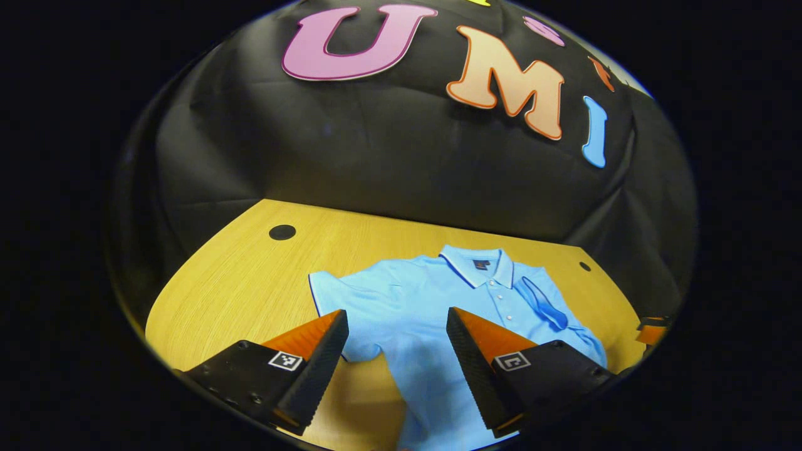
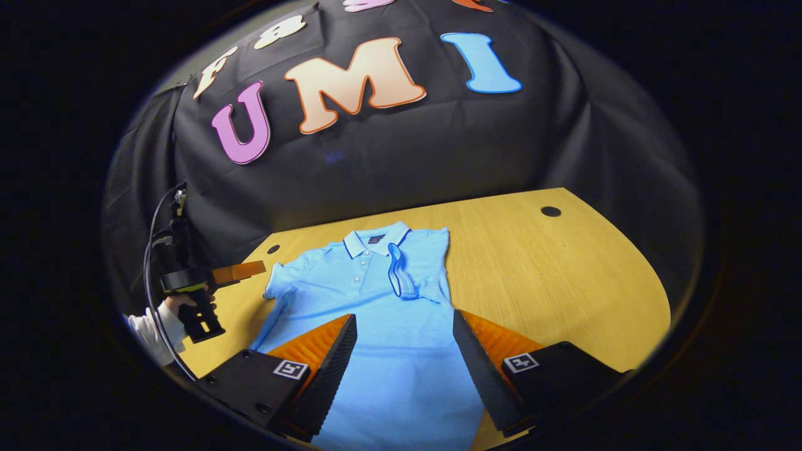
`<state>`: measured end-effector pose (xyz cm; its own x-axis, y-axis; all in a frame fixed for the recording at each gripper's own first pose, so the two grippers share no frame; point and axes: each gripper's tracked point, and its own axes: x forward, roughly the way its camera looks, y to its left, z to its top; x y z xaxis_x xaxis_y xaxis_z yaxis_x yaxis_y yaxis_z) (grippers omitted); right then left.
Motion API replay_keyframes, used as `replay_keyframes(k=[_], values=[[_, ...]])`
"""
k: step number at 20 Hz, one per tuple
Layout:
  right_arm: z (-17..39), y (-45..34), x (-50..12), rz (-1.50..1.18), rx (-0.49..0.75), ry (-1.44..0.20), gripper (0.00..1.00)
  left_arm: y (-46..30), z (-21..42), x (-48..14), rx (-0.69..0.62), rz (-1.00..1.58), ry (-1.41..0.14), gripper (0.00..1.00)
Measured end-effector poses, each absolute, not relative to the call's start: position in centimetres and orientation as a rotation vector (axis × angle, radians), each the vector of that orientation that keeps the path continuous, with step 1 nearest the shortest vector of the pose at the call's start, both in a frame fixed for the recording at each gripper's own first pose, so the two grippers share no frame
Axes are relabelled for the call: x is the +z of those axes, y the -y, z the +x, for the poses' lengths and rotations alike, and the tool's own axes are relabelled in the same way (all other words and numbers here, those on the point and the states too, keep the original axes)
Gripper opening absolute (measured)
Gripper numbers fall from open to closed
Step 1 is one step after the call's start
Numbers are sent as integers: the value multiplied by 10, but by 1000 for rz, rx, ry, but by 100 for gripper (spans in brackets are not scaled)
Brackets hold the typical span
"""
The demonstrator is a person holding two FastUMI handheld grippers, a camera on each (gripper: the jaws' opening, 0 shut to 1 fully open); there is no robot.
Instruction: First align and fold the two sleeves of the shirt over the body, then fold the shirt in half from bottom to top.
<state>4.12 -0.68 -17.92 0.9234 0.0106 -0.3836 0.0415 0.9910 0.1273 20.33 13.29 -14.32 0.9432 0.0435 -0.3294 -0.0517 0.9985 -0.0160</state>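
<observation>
Polo shirt in light blue lies face up on the wooden table, collar toward the black cloth wall and hem toward the grippers. In the right gripper view, the sleeve on the right of the picture is folded in over the chest, its dark-trimmed edge lying just beside the button placket, while the other sleeve is spread flat on the tabletop. The left gripper hangs above the lower body of the shirt with its fingers apart and nothing between them. The right gripper hangs likewise over the shirt's lower half, fingers spread and empty. Farther off in the right gripper view, a hand in a white sleeve holds the left gripper beside the table's edge, near the spread sleeve.
</observation>
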Motion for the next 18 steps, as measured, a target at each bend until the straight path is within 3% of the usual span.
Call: replay_keyframes(k=[5, 14, 16, 18], values=[[22, 7, -175, 188, -73, -387, 97, -167, 236, -174, 97, 21, -390, 95], [24, 21, -173, 205, -117, -383, 97, -184, 237, -204, 151, 14, -467, 94], [24, 20, -175, 206, -116, -386, 97, -194, 234, -209, 180, 86, -488, 89], [24, 18, -175, 211, -113, -384, 97, -183, 237, -205, 145, 117, -479, 75]])
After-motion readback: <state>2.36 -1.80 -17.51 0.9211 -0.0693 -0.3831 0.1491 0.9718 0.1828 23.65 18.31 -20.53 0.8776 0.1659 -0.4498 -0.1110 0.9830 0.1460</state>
